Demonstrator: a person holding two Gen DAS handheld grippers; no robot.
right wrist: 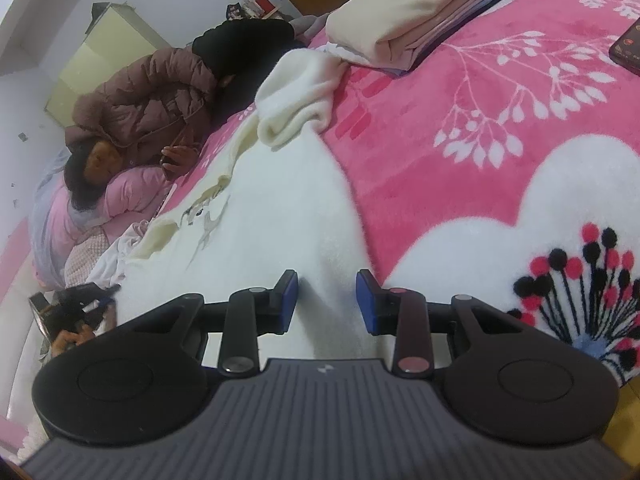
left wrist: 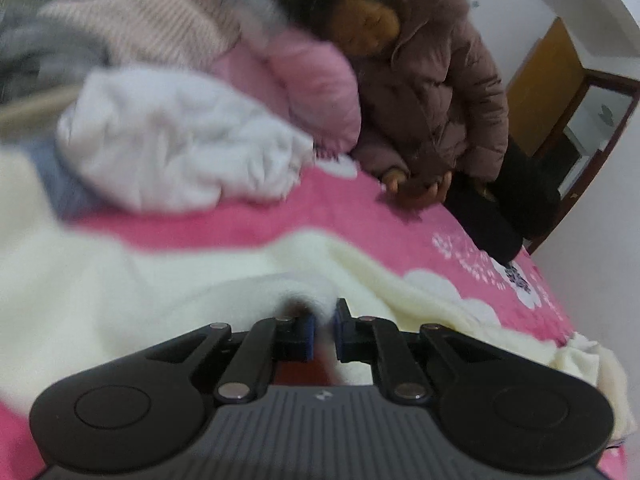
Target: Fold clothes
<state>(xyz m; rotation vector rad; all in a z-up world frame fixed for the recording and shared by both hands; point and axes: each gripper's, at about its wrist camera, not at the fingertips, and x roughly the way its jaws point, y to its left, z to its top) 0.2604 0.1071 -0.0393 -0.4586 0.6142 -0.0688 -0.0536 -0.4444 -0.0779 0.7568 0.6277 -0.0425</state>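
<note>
The cream fleece garment (right wrist: 256,240) lies spread across the pink bed blanket (right wrist: 460,152), one sleeve (right wrist: 296,100) bunched toward the stack of folded clothes (right wrist: 408,12) at the far end. The left gripper (left wrist: 323,326) has its jaws nearly pressed together, pinching a tuft of that fleece, which rises in a small peak right at the pads. The right gripper (right wrist: 327,300) has its jaws spread, hovering low with the garment's edge lying between and under them, not gripped. To fold cleanly, the right jaws should, I judge, close on a matching edge point level with the left pinch, so both corners travel together and the fleece stays taut rather than sagging. A heap of unfolded clothes (left wrist: 180,144) waits beyond, beside a reclining person (left wrist: 432,92).
</note>
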